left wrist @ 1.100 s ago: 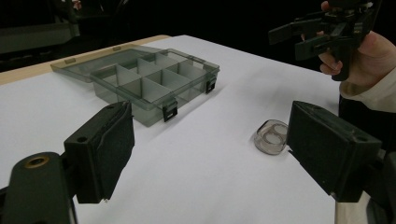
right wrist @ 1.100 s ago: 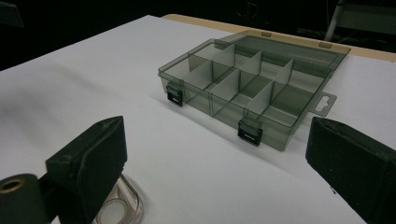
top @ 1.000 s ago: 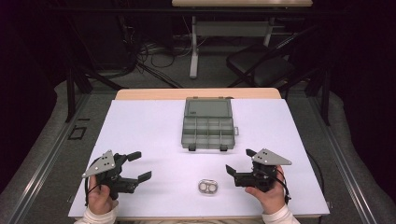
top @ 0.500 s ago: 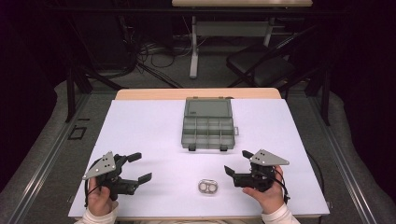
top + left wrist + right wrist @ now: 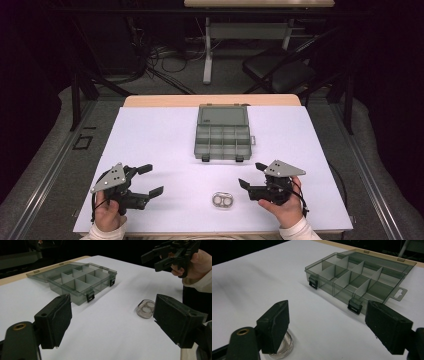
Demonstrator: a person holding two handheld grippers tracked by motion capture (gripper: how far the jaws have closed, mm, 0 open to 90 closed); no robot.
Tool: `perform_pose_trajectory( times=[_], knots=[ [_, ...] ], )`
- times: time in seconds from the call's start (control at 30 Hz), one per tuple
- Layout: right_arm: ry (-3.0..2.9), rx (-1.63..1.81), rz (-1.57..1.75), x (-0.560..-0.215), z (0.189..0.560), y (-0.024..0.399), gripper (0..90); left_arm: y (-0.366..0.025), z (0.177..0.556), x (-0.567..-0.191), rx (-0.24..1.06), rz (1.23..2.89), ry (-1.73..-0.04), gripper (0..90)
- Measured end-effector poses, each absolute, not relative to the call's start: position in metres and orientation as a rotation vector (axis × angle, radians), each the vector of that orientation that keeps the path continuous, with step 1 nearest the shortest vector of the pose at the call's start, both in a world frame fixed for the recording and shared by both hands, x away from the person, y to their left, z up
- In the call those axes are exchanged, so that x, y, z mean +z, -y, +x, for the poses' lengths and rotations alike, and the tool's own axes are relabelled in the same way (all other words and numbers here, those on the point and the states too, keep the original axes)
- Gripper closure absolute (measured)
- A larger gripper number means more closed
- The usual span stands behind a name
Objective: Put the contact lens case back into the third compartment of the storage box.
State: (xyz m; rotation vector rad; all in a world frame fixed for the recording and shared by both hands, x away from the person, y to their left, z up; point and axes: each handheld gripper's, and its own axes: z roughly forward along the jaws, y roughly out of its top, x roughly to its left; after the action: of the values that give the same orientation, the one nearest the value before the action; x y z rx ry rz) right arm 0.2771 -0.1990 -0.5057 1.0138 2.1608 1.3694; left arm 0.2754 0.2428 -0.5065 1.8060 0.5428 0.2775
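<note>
Small clear twin-well case (image 5: 222, 201) lying flat on the white tabletop (image 5: 165, 135) between the two hands, nearer the right tongs (image 5: 251, 176); open compartment box (image 5: 222, 134) well beyond it. Right tongs: jaws apart with nothing between them, having just been closing. Left tongs (image 5: 150, 180): jaws wide apart, empty. The case looks light, rigid and smooth, hence slippery; best pinched across its narrow sides, low against the tabletop

Both hands hover low, well apart. The left tongs (image 5: 149, 179) gape wide and empty. The right tongs (image 5: 253, 174) have just been closing on nothing.
</note>
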Motion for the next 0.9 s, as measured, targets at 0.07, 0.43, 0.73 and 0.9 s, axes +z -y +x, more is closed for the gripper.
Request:
perform_pose_trajectory(
  times=[0.07, 0.43, 0.73, 0.9],
  knots=[
    [-2.177, 1.369, 0.999, -0.506, 0.278, 0.198, 21.7, -0.243, 0.275, -0.507, 0.282, 1.804, -0.552, 15.9],
    [-2.303, 1.330, 0.928, -0.504, 0.282, 0.195, 26.1, -0.242, 0.270, -0.506, 0.295, 1.820, -0.548, 15.9],
    [-2.375, 1.263, 0.911, -0.505, 0.284, 0.191, 26.7, -0.242, 0.269, -0.507, 0.296, 1.827, -0.551, 15.9],
    [-2.428, 1.204, 0.869, -0.504, 0.287, 0.187, 29.4, -0.243, 0.269, -0.507, 0.301, 1.830, -0.559, 15.9]
  ],
)
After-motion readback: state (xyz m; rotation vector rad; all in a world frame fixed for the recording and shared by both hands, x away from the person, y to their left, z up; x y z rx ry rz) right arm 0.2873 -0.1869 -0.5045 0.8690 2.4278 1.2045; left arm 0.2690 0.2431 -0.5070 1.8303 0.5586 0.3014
